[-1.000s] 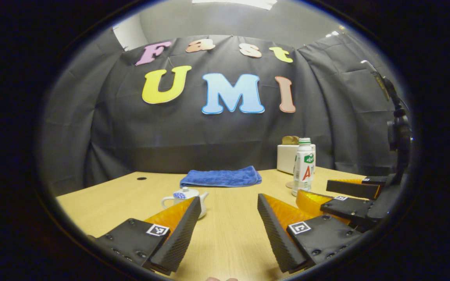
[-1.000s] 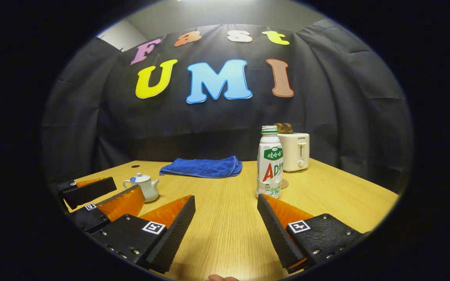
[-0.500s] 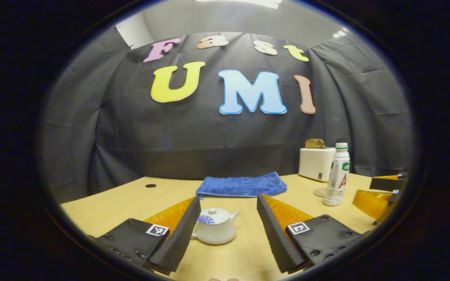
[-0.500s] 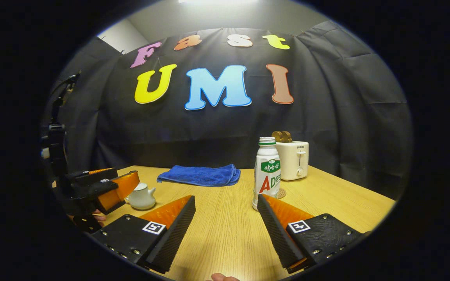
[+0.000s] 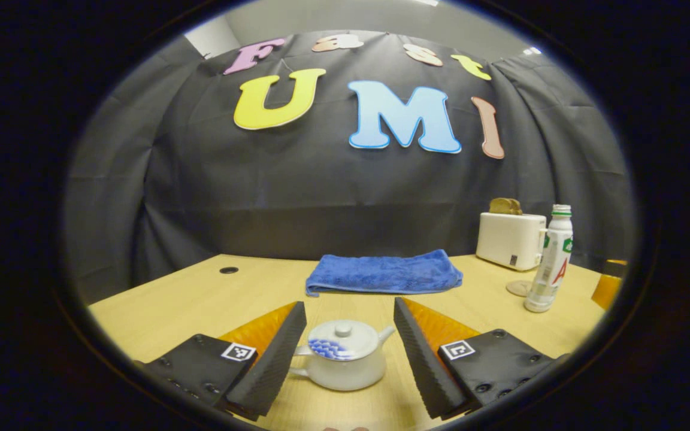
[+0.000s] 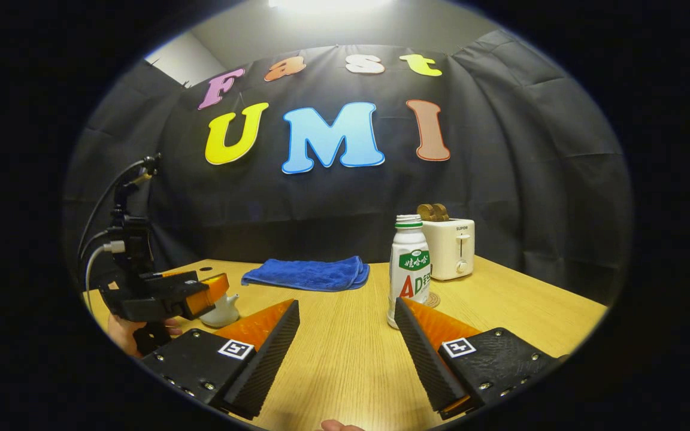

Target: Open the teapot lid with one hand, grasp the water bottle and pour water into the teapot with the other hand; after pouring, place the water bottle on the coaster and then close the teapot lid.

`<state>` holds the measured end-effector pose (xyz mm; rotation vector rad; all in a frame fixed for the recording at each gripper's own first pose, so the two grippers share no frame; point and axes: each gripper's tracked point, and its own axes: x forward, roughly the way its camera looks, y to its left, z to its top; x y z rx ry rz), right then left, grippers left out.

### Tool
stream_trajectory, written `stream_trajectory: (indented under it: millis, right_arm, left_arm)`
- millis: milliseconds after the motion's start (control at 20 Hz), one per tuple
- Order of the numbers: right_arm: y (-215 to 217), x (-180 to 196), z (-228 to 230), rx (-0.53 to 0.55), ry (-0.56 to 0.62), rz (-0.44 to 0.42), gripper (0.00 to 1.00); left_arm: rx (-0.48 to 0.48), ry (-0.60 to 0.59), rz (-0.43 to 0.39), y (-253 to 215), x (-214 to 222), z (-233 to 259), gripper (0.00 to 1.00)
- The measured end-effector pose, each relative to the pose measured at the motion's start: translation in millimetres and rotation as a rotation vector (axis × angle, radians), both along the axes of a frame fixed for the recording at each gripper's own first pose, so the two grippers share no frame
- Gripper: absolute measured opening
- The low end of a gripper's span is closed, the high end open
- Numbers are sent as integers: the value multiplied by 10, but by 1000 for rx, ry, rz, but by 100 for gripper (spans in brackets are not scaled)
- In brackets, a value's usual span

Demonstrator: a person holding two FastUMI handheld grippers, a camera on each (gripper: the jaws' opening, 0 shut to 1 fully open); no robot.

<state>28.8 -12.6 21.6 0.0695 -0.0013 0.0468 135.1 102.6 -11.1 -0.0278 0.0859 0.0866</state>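
Note:
A white teapot (image 5: 342,359) with a blue pattern stands on the wooden table (image 5: 171,299), its lid (image 5: 342,335) on. My left gripper (image 5: 350,308) is open, one finger on each side of the pot, not touching it. The white water bottle (image 6: 411,269) with a green cap stands upright just beyond my open right gripper (image 6: 347,305), near its right finger. A round coaster (image 6: 433,299) lies behind the bottle. In the right gripper view the left gripper (image 6: 216,293) covers most of the teapot (image 6: 220,312). In the left gripper view the bottle (image 5: 550,260) and coaster (image 5: 518,288) are far right.
A folded blue towel (image 5: 384,272) lies at the back middle of the table. A white toaster (image 6: 454,239) with bread in it stands at the back right, behind the bottle. A hand (image 6: 120,332) holds the left gripper at the table's left edge.
My left gripper swung left and moved forward until the teapot came between its open fingers. The right gripper crept slightly toward the bottle. Nothing was grasped.

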Motion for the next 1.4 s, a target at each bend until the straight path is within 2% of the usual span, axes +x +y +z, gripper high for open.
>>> stream_trajectory:
  millis: [250, 350, 400, 450, 550, 650, 750, 800, 850, 1000, 1250, 1400]
  right_arm:
    - [-44, -13, -30, 24, 3, -6, 98]
    - [-63, -20, -24, 25, -1, -8, 99]
    - [-69, -20, -6, 24, -2, -8, 99]
    - [-67, -27, -12, 23, -2, -5, 99]
    - [-78, -33, 2, 29, -4, -2, 99]
    - [-104, -38, 23, 38, -11, -6, 99]
    - [-143, -20, 20, 30, -14, -14, 99]
    - [-154, 16, 0, 19, -3, -13, 99]
    - [-142, 53, -69, 4, 19, -3, 98]
    - [-210, 159, -75, -26, 34, -11, 99]
    - [-555, 434, 116, -90, -16, -88, 99]
    - [-733, 651, 97, -64, 12, -121, 99]
  left_arm:
    - [3, -17, -2, 0, 29, 26, 99]
    - [14, -14, 4, 21, 56, 19, 81]
    - [17, -5, 3, 28, 76, 20, 76]
    - [17, 17, -2, 29, 107, -26, 76]
    - [5, 66, 14, 83, 136, -115, 64]
    - [-5, 66, 23, 121, 165, -114, 53]
    - [1, 63, 34, 175, 224, -128, 50]
    - [14, 67, 33, 159, 178, -101, 33]
    - [26, 69, 35, 154, 182, -91, 34]
    - [44, 59, 37, 127, 169, -53, 18]
    - [10, 45, 22, 146, 130, 8, 18]
    - [-2, -15, 16, 109, 28, 265, 18]
